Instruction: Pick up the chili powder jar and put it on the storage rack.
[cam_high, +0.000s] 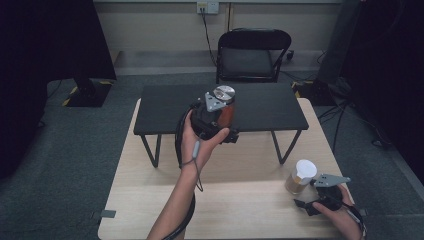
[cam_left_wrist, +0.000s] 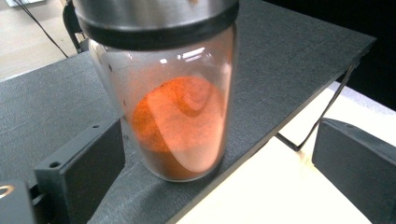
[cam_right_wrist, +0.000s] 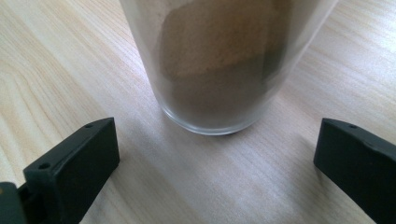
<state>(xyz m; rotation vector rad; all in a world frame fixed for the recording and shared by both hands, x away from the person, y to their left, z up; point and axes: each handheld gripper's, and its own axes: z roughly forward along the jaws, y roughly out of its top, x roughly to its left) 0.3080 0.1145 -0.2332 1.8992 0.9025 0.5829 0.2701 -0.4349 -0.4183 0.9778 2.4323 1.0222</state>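
Right tongs (cam_right_wrist: 217, 163) stand wide on the worktop (cam_high: 150, 200), brown jar (cam_right_wrist: 219, 65) just ahead, ungripped. Left tongs (cam_left_wrist: 210, 163) also wide around orange jar (cam_left_wrist: 175, 112), set at the shelf (cam_high: 270, 107) edge. One placed; one remains.

A clear, glossy glass jar (cam_left_wrist: 180, 116) of fine orange powder is being capped by a brushed metal lid (cam_left_wrist: 156, 18) with a black band. It is being borne by a matt black shelf (cam_left_wrist: 280, 60) with a rough, grained texture. A second clear glass jar (cam_right_wrist: 224, 60), holding dull brown powder, is being carried by a pale, smooth wood-grain tabletop (cam_right_wrist: 70, 70). Matt black plastic is being shown by the jaws in both gripper views.
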